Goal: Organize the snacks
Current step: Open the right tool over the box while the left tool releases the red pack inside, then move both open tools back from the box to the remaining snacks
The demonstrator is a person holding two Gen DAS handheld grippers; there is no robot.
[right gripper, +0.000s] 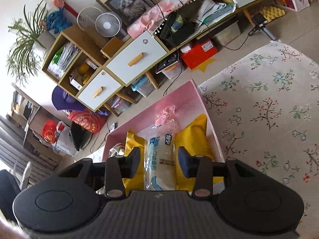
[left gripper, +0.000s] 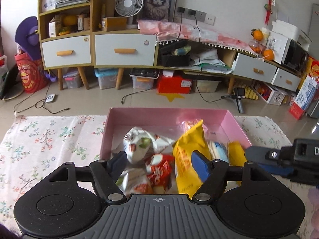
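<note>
Pink box (left gripper: 237, 126), open-topped, is set on a floral cloth (left gripper: 49, 139) spread over the surface; the snacks are held inside it. Contents, as seen from the left wrist: a white packet with red and green print (left gripper: 141, 145), crumpled, towards the box's left; a red-and-white packet (left gripper: 159, 169) just in front of it; a tall yellow packet (left gripper: 187, 159) stood near upright at the middle; a clear blue-printed packet (left gripper: 218, 149) beside that; a further yellow packet (left gripper: 236, 151) against the right wall. Left gripper (left gripper: 159, 163) is held released above the near edge of the box, its fingers spread wide either side of the white and yellow packets, nothing being grasped. Right gripper (right gripper: 158, 159) is likewise held apart, its blue pads (right gripper: 184, 162) standing clear on either side of the clear blue-printed packet (right gripper: 160, 159), which lies lengthwise between two yellow packets (right gripper: 196, 137); contact with the pads cannot be made out. Background: shelving unit with white drawers (left gripper: 67, 49); small white fan (left gripper: 128, 4); framed cat picture (left gripper: 157, 2); storage tubs on the tiled floor.
</note>
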